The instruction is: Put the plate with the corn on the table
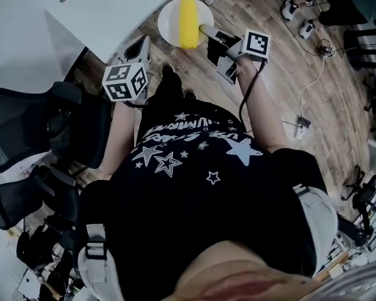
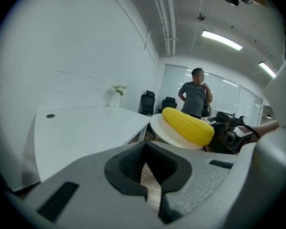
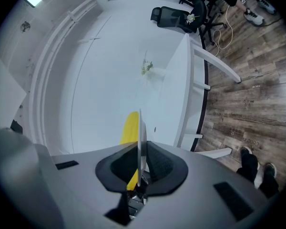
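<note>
A white bench [image 1: 81,17] fills the upper left of the head view. At its edge hover the left tongs [image 1: 140,44], pinched together on nothing. Just to the right, a round white plate [image 1: 168,19] hangs above the wood floor [image 1: 288,86], beside the bench. On it a yellow corn cob [image 1: 188,21] lies with its long axis running top to bottom in the frame. The right tongs [image 1: 208,32] clamp the plate's right rim.

- An office room with plain white walls.
- A long white table [image 1: 100,17] has a round cable hole [image 2: 50,115] in its top.
- A small plant in a vase [image 2: 116,95] stands at the table's far end.
- Black mesh swivel chairs [image 1: 44,124] sit beside the table.
- The wood-plank floor [image 1: 313,99] has loose cables [image 1: 310,83] trailing across it.
- Ceiling strip lights [image 2: 221,39] hang above a glass partition wall [image 2: 229,99].
- A person [image 2: 195,97] stands near the glass.
</note>
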{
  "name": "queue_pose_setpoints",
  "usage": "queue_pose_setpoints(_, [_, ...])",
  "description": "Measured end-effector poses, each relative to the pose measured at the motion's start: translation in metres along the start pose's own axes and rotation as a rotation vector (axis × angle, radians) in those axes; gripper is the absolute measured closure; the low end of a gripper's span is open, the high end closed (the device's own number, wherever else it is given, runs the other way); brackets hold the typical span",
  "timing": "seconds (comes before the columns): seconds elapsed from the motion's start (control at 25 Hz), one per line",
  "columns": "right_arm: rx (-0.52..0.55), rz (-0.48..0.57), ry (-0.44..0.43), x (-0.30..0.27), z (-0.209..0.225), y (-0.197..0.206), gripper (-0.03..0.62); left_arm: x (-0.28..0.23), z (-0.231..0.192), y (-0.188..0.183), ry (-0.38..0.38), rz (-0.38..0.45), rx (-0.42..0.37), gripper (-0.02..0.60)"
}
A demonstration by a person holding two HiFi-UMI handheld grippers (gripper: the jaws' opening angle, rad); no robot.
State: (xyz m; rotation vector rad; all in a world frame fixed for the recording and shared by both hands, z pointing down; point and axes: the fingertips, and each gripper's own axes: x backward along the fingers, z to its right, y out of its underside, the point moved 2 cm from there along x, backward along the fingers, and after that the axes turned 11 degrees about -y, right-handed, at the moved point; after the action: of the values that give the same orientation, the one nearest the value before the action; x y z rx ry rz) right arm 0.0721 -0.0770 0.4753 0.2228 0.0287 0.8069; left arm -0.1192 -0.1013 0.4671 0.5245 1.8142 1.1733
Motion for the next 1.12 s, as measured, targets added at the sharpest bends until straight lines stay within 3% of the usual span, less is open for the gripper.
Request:
queue_pose_setpoints(0.16, [-0.008, 0.004, 0.001, -0.002, 0.002, -0.006, 0.562, -0.011, 0.001, -0.005, 0.015, 0.001, 0.000, 0.577])
queue_pose_setpoints(0.48, [-0.019, 0.038, 0.049, -0.028, 0.037, -0.078, 0.562, -0.097, -0.013, -0.028, 0.060, -0.034, 0.009, 0.577])
queue_pose_setpoints(0.76, [0.002, 0.024, 0.026, -0.002, -0.014, -0.001, 0.562, -0.005, 0.005, -0.013, 0.069, -0.022, 0.001, 0.577])
queue_pose_setpoints(1.12, [-0.027, 0.034, 0.031, 0.000, -0.014, 0.001, 0.562, -0.001, 0.006, -0.006, 0.075, -0.039, 0.018, 0.577])
